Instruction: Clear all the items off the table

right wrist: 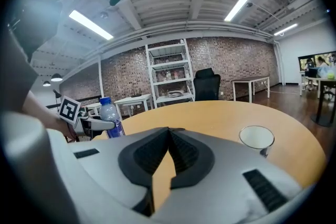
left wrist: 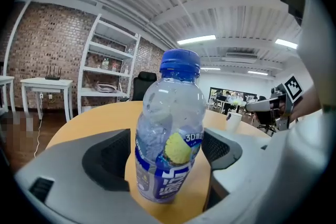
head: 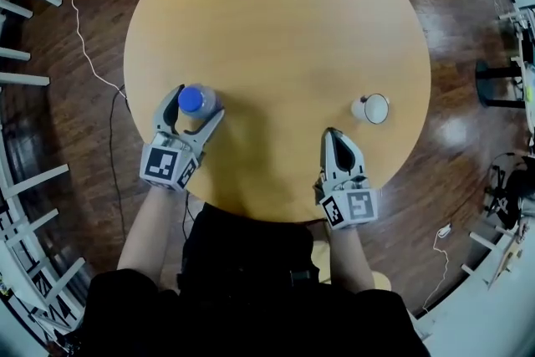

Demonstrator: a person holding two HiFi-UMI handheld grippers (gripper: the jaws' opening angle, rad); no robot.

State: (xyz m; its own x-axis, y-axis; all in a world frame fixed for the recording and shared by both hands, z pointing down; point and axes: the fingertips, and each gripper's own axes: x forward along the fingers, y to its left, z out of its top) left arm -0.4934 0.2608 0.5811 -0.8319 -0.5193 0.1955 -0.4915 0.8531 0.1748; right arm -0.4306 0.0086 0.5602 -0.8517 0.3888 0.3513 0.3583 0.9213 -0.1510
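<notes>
Blue-capped bottle (head: pixel 191 99) upright on the round counter (head: pixel 276 21), inside the spread left claw (head: pixel 197 104).

The clear bottle (left wrist: pixel 169 128) with its blue label stands near the counter's near-left edge, with one jaw on either side. The pads sit just beside its walls and no squeeze shows. The claw reaches in almost level from the person's side. Well apart to the right, a small white cup (head: pixel 373 109) stands upright on the counter. The right claw (head: pixel 333 135) hovers just short of it, its jaws pressed together at the tips with nothing between them.
</notes>
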